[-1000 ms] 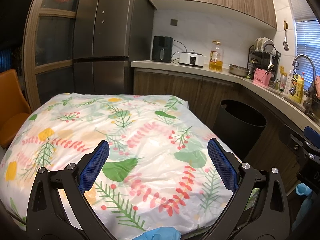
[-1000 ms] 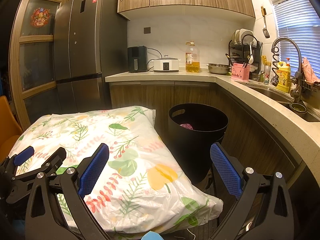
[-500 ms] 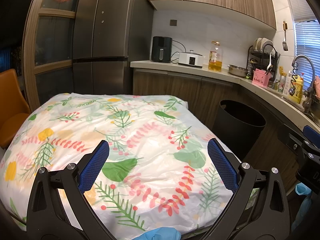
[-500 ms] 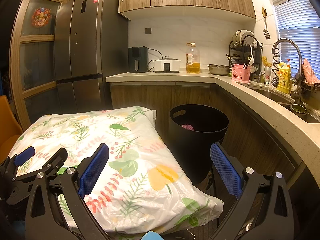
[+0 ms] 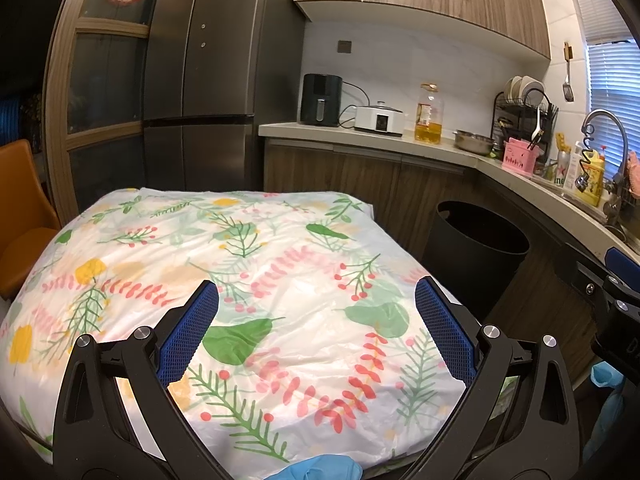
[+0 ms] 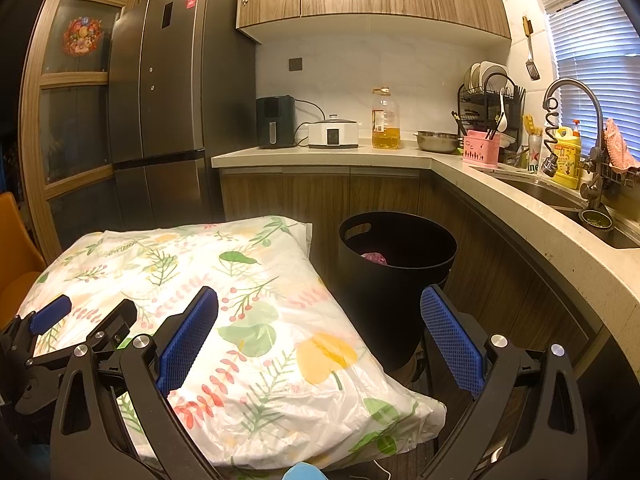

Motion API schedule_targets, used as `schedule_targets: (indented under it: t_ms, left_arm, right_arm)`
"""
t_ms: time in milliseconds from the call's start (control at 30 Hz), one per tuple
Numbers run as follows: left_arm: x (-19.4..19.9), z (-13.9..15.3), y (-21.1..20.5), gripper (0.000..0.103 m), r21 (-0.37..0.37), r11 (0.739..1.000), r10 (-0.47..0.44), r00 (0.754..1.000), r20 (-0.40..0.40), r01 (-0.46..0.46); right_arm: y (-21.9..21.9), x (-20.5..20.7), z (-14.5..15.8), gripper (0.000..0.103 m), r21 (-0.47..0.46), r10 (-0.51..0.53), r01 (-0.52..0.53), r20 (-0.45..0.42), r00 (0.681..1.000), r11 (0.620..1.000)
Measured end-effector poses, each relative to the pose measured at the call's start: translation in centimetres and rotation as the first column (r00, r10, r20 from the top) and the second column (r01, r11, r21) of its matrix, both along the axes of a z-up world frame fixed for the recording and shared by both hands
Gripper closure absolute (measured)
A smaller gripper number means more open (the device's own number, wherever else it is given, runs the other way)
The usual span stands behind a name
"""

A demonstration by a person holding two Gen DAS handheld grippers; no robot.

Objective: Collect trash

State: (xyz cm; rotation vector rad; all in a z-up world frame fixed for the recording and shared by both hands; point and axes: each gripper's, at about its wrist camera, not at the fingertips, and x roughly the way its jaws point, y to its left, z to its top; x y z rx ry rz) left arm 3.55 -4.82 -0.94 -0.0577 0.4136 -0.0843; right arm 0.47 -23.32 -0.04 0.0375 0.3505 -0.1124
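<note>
Black and round, the trash bin stood on the floor just beside the far right corner of the table, close against the wooden lower cabinets. It had a cut-out handle slot near its rim, and a crumpled pinkish-purple scrap lay inside; what the scrap was could not be told. In the left wrist view only the bin's rim and upper wall showed past the table edge. A thin white plastic cloth with green leaves, red berries and yellow flowers covered the table, and nothing lay on the part in view. The left gripper hung over the cloth with its blue-padded fingers spread wide, holding nothing. The right gripper hung over the table's right edge, fingers likewise spread and empty, the bin showing between them. A blue glove showed at the bottom edge.
</note>
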Motion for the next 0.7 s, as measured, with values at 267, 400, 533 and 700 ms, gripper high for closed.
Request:
schedule_targets:
  t_ms: [267,400,533,700]
  left_arm:
    - [0.01,0.01,0.02,0.006,0.001,1.0,-0.001,1.0,0.001,0.001]
    - [0.02,0.04,-0.13,0.006,0.0,1.0,-0.001,1.0,0.002,0.001]
    - [-0.01,-0.01,-0.02,0.006,0.0,1.0,-0.001,1.0,0.002,0.001]
    - [-0.01,0.04,-0.08,0.006,0.0,1.0,-0.003,1.0,0.002,0.003]
  right_arm:
    - [-0.05,0.05,0.29,0.006,-0.002,-0.001,0.001,0.003,1.0,1.0]
    - [-0.01,0.06,0.3,0.006,-0.001,-0.003,0.003,0.005,1.0,1.0]
    - [-0.01,0.15,0.35,0.006,-0.001,-0.002,0.002,0.005,1.0,1.0]
    - [0.0,0.13,0.33,0.006,-0.001,-0.003,0.003,0.005,1.0,1.0]
